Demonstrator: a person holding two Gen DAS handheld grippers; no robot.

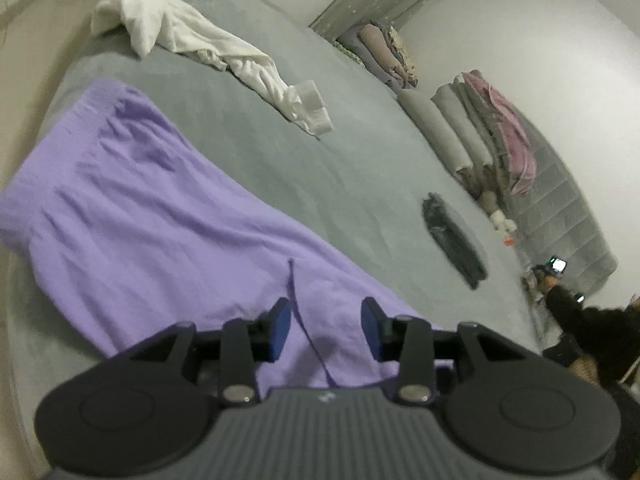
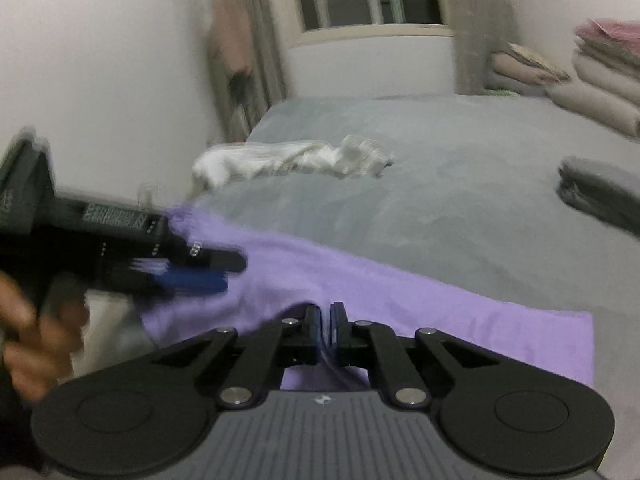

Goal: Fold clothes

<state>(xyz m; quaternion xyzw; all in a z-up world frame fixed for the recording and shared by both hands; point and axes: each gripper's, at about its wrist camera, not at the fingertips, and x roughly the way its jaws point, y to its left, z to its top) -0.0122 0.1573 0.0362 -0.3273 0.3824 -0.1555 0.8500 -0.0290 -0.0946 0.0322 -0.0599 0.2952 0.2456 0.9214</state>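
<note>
Two tongs over purple garment [image 1: 132, 208] at near bed [image 1: 352, 184] edge, left tongs [image 1: 326, 330] released, right tongs [image 2: 325, 322] clenched on purple hem, white garment [image 1: 208, 48] well apart, grey bedding between bare.

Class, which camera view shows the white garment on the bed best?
The left wrist view: the white garment lies sharp and nearly whole on the grey bed, folds and cuff clear. The right wrist view shows it smaller, lower and smeared by motion blur.

The spread garment [image 1: 152, 216] is lying on the bed [image 1: 320, 168] directly under and ahead of the left gripper [image 1: 326, 330]; the crumpled garment [image 1: 208, 46] is lying farther ahead, the folded garment [image 1: 454, 236] ahead-right, stacked bedding [image 1: 452, 136] beyond it
</note>
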